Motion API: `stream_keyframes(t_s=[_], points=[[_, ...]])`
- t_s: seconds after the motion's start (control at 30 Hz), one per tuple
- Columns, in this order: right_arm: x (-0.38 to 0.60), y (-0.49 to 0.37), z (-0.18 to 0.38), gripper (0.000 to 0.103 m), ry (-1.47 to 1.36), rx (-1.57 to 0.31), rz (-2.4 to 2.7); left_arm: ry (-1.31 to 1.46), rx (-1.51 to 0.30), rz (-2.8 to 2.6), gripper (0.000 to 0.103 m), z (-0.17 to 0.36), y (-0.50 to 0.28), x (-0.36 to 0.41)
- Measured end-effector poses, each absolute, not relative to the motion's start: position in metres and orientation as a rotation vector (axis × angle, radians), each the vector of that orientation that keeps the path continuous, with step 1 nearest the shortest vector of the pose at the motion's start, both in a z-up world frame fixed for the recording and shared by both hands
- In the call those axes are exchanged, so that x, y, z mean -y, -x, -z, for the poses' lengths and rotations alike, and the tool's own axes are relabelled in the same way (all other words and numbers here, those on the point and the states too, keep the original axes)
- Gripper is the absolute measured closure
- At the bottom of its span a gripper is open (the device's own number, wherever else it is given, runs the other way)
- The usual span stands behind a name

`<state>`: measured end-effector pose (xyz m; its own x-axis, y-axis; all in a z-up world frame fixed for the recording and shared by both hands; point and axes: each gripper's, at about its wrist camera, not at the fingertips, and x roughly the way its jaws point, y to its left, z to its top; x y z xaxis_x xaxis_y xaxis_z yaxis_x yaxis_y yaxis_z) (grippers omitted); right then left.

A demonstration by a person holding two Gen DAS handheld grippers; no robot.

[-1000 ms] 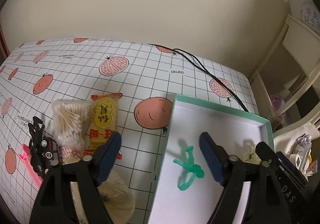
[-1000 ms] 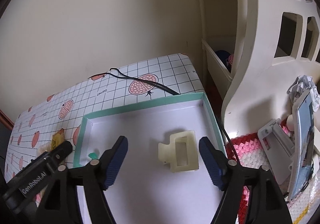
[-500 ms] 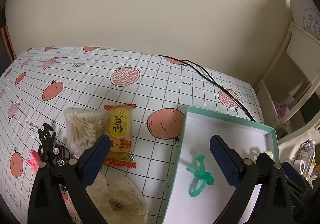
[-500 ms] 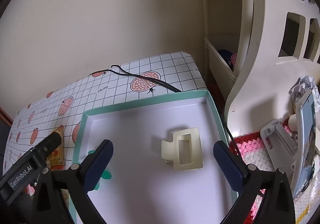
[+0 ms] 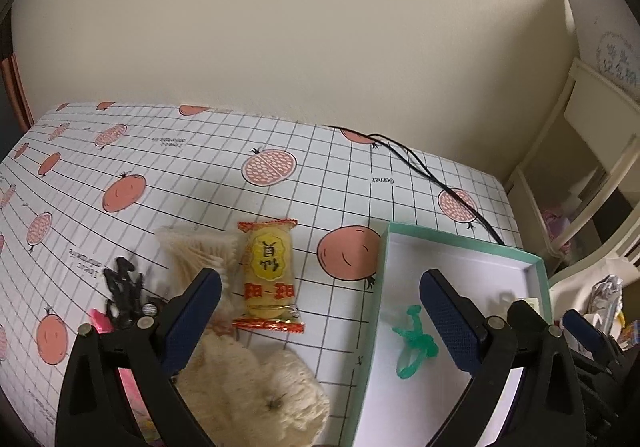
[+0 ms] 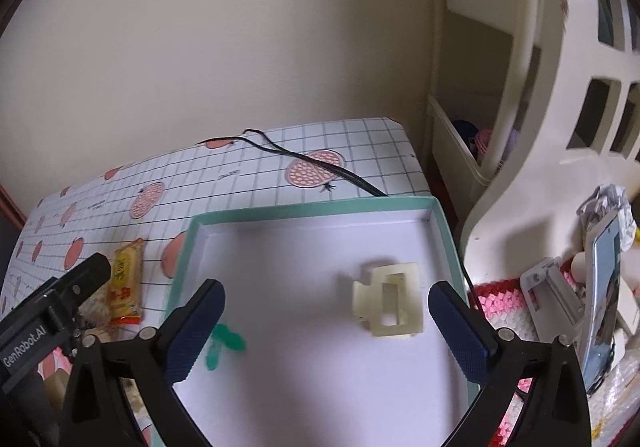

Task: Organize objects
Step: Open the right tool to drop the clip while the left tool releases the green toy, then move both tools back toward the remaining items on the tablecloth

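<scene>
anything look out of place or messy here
Nothing is spilled or broken. The odd thing is a black cable trailing across the table and passing behind the tray. The snack packet, cotton swabs and black clip lie loose outside the tray.

A lived-in home room: a table under a pomegranate-print grid tablecloth [image 5: 208,183] stands against a plain cream wall [image 5: 280,27], with a cream shelf unit [image 6: 532,87] of household clutter and a crocheted mat [image 6: 500,307] at right.
</scene>
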<state>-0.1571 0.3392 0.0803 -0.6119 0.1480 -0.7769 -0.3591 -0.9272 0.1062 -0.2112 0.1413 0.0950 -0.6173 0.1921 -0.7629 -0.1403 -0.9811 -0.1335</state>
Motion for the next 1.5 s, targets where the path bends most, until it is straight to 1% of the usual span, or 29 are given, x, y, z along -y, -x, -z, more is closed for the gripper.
stream_keyframes(t_s=[0.27, 0.47, 0.83, 1.07, 1.2, 1.3, 1.5], points=[[-0.311, 0.152, -0.111, 0.000, 1.203, -0.357, -2.667, 1.203, 0.173, -2.672, 0.003, -0.129, 0.194, -0.097], [-0.288, 0.140, -0.139, 0.000, 1.158, -0.350, -2.756, 1.147, 0.190, -2.704, 0.003, -0.151, 0.174, -0.061], [-0.235, 0.122, -0.173, 0.000, 1.180, -0.294, -2.918, 1.142, 0.305, -2.735, 0.003, -0.160, 0.141, 0.004], [-0.198, 0.121, -0.167, 0.000, 1.271, -0.256, -2.976, 1.220, 0.402, -2.755, 0.003, -0.149, 0.134, 0.049], [-0.182, 0.126, -0.159, 0.000, 1.318, -0.241, -2.972, 1.304, 0.451, -2.752, 0.003, -0.130, 0.137, 0.071], [-0.171, 0.133, -0.147, 0.000, 1.371, -0.226, -2.958, 1.389, 0.473, -2.717, 0.003, -0.116, 0.141, 0.078], [-0.161, 0.151, -0.116, 0.000, 1.487, -0.224, -2.878, 1.474, 0.475, -2.683, 0.003, -0.097, 0.152, 0.081]])
